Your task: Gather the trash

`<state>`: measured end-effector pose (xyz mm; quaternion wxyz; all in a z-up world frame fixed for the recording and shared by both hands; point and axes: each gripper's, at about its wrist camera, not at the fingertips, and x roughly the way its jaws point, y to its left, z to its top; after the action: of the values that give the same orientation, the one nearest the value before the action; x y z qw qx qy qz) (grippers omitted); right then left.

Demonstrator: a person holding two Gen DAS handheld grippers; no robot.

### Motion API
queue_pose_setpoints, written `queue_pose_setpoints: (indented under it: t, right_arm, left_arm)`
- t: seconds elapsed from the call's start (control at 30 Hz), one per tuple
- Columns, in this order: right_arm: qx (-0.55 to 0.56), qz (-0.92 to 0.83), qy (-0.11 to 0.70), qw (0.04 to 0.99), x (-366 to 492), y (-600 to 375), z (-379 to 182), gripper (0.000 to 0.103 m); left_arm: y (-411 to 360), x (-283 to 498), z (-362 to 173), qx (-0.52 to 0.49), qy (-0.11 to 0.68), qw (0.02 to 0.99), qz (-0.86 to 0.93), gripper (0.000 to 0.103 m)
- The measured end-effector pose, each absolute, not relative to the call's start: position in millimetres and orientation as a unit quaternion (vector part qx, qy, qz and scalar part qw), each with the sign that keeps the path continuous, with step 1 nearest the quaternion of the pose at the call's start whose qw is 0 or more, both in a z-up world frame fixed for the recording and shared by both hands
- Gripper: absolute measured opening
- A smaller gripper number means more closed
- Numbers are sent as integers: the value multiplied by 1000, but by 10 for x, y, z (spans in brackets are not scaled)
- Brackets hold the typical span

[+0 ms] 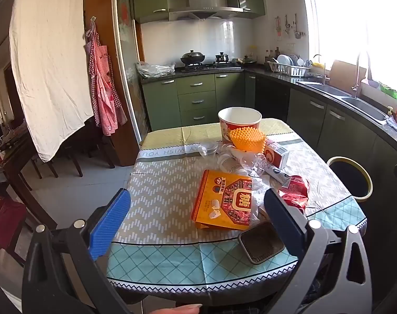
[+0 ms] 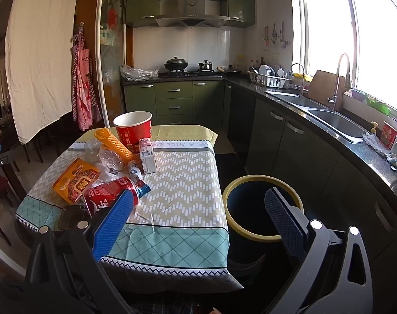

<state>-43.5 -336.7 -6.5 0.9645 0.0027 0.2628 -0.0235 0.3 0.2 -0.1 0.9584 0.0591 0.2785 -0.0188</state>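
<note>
Both the left gripper (image 1: 197,218) and right gripper (image 2: 198,218) are spread, empty. Ahead of the left fingers, the flat orange cardboard box (image 1: 223,202) looks light and stiff; pinch its near edge.

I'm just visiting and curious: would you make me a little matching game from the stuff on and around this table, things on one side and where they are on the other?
Things:
1. paper bucket
2. trash bin
3. dark tray
4. orange box

Places:
A. on the floor beside the table
B. at the table's near edge, closest to the cameras
C. at the far end of the clutter, upright
D. lying flat between the tray and the bucket

Pairs: 1-C, 2-A, 3-B, 4-D
</note>
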Motion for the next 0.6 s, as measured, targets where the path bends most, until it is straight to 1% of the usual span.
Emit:
queue_pose_setpoints:
  t: [0.6]
  right_arm:
    - [5, -24, 262, 965, -444, -3379, -52, 99]
  left_arm:
    - [-6, 6, -1, 60, 280, 958, -20, 97]
